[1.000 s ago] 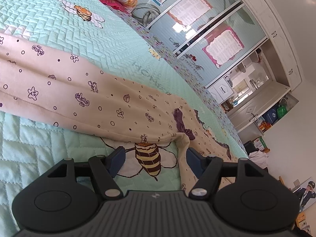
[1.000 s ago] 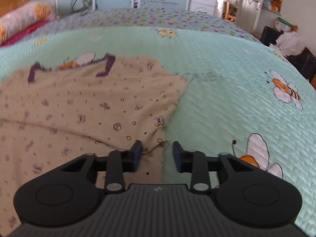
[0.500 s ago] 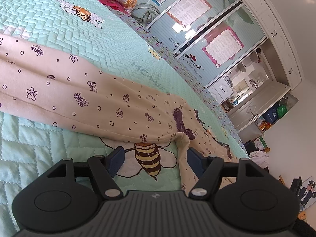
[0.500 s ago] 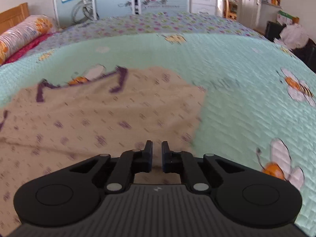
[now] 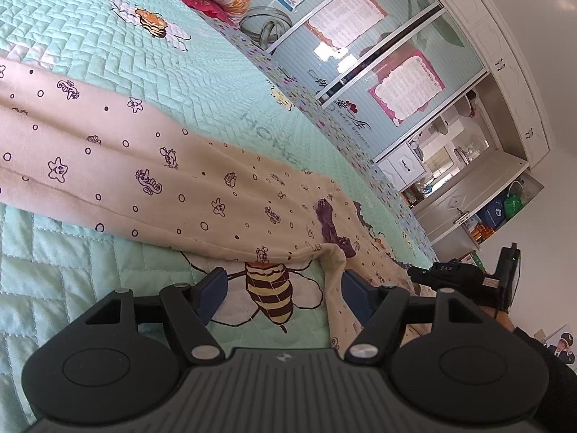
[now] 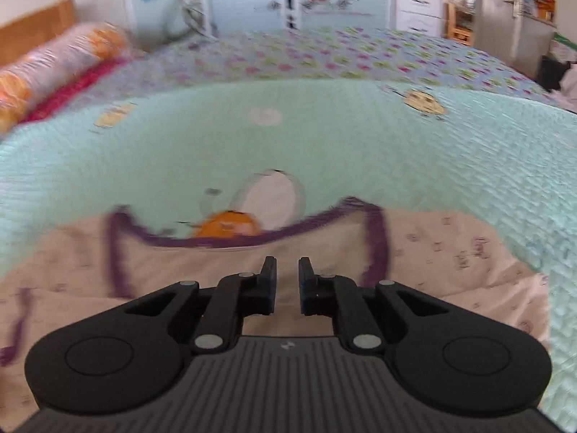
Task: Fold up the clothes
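Observation:
A cream garment (image 5: 180, 166) printed with small purple figures lies spread on the mint quilt (image 5: 108, 36). My left gripper (image 5: 283, 288) hovers low over a bee print, open wide; a folded cloth edge hangs just inside its right finger (image 5: 355, 292), unpinched. In the blurred right wrist view the garment (image 6: 450, 252) fills the foreground with its purple neckline (image 6: 245, 240) just ahead. My right gripper (image 6: 287, 270) stands over the cloth below the neckline. Its jaws are opening from a narrow gap, and I see nothing pinched between them. Its black housing (image 5: 465, 276) shows at the right edge of the left wrist view.
An orange-patterned bolster (image 6: 54, 68) and wooden headboard (image 6: 32, 32) lie at the bed's far left. Sliding wardrobe doors (image 5: 360, 36) and white drawers (image 6: 418, 3) stand beyond the bed. A flowered blanket (image 6: 360, 54) covers the far side.
The right gripper shut almost fully, swept across the garment from its side edge to the neckline, then parted slightly. It has come into the left wrist view. The left gripper stayed put.

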A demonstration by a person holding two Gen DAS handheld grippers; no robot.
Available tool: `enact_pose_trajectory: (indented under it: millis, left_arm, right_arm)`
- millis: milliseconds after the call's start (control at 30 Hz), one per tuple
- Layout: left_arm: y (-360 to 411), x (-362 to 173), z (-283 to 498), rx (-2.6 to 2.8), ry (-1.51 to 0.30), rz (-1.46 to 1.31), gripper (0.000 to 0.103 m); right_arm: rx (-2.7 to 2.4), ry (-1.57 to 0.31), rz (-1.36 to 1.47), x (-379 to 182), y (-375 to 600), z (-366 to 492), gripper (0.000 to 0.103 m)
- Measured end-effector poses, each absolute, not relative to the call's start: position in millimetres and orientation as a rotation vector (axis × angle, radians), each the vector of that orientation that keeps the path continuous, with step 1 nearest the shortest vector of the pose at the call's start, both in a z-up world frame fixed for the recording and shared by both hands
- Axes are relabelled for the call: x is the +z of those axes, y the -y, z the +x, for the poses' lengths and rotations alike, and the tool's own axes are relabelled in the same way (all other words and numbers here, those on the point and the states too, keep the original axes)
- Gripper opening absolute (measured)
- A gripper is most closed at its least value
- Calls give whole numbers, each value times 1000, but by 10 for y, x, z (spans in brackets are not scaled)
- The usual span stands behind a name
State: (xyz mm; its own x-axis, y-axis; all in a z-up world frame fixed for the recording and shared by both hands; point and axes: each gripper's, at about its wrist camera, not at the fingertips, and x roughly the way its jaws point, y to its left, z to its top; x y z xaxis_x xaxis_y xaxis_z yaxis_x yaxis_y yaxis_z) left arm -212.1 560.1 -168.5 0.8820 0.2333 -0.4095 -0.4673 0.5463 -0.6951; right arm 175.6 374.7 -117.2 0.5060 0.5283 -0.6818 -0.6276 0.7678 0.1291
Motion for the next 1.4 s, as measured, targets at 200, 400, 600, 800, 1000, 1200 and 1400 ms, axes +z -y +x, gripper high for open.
enact_pose_trajectory:
  millis: [200, 400, 600, 800, 1000, 1200, 1400]
  left_arm:
    - [-5593, -1683, -2122, 419, -283, -899, 73]
    - [-5596, -1673, -2121, 420, -285, -901, 73]
    - [-5590, -1673, -2120, 418, -285, -900, 73]
    - [-5576, -1664, -2116, 422, -290, -890, 74]
    - [-5580, -1671, -2118, 420, -288, -890, 74]
    - [-5580, -1670, -2121, 420, -287, -891, 74]
    - [-5563, -1667, -2103, 427, -292, -875, 74]
  right_arm:
    - [713, -798, -197, -1412, -4149, 1699, 12]
    - [804, -825, -134, -1237, -4138, 1302, 16]
    - [705, -830, -118, -1336, -4485, 1663, 17]
    - [826, -804, -156, -1372, -4450, 1228, 31]
    - [764, -804, -60, -1231, -4381, 1419, 33]
    - [503, -770, -88, -1218, -3246, 1901, 48]
    - [313, -730, -38, -1149, -2317, 2513, 33]
